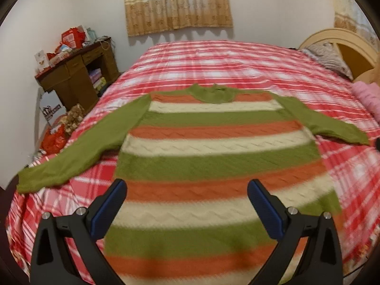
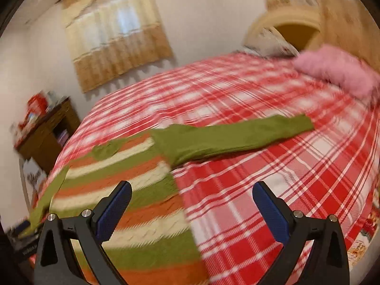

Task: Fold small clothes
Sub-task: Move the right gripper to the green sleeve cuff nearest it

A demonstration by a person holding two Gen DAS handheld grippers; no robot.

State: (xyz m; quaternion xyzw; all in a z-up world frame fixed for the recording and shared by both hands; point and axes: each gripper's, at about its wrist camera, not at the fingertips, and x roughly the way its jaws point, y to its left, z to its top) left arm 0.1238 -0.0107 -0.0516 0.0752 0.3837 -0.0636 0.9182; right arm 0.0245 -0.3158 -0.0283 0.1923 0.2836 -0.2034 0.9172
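A striped sweater [image 1: 213, 147] in green, orange and cream lies flat on the bed, collar away from me, both green sleeves spread out. My left gripper [image 1: 186, 190] is open and empty above the sweater's lower body. My right gripper [image 2: 191, 191] is open and empty above the sweater's [image 2: 133, 190] right side edge. The right sleeve [image 2: 237, 135] stretches out over the bedspread beyond it. The left sleeve [image 1: 78, 152] reaches toward the bed's left edge.
The bed has a red and white plaid cover [image 1: 213, 59]. A pink fluffy item [image 2: 337, 71] and a pillow [image 1: 330, 57] lie by the headboard at the right. A brown cluttered desk [image 1: 76, 71] and bags stand left of the bed.
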